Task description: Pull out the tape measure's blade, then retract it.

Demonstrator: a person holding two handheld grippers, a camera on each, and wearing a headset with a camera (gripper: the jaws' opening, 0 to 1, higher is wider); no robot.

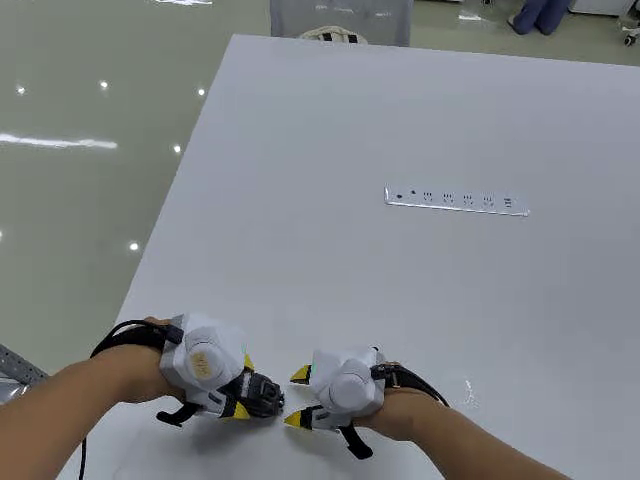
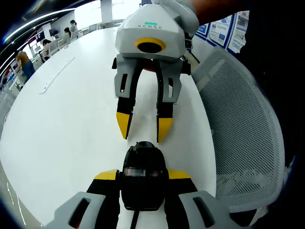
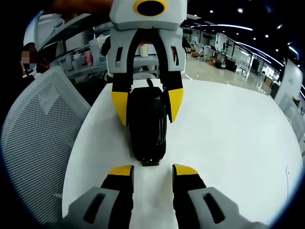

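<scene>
A black tape measure (image 1: 263, 395) lies low on the white table (image 1: 400, 120) near its front edge. My left gripper (image 1: 245, 388) is shut on its case, one yellow tip on each side. In the left gripper view the tape measure (image 2: 143, 176) sits between my own jaws, and the right gripper (image 2: 144, 126) faces it, open, a short gap away. In the right gripper view the case (image 3: 147, 126) points its blade end at my right gripper (image 3: 153, 170), whose jaws stand apart just short of it. No blade is drawn out.
A white power strip (image 1: 456, 200) lies mid-table, far from the grippers. The table's left edge runs close by my left hand. A white mesh chair (image 2: 238, 119) stands at the near edge. People sit at benches in the background.
</scene>
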